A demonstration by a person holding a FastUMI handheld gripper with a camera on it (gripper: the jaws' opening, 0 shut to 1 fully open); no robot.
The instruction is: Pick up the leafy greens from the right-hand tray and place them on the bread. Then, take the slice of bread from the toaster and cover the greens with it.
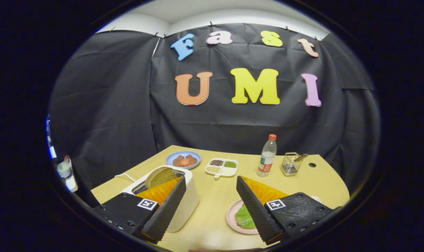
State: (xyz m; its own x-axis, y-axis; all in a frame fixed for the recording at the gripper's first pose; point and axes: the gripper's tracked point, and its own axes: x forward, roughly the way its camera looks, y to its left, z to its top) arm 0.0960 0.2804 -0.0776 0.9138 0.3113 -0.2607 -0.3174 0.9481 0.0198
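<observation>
Two fingers of the claw (211,185) stood wide apart, holding nothing. Crinkled leafy greens (244,217) lay on a round pink plate (233,213) under the right finger; a tan bread slice (160,176) stood in the white toaster (189,199) behind the left. Judged: first step, not begun; next, lower and close on the greens.

no readable wording anywhere: label on the bottle (267,159) at the counter's (215,199) far side too small to make out, only black-and-white square code markers, without letters or numbers, atop the wide-spread tongs (211,189).
</observation>
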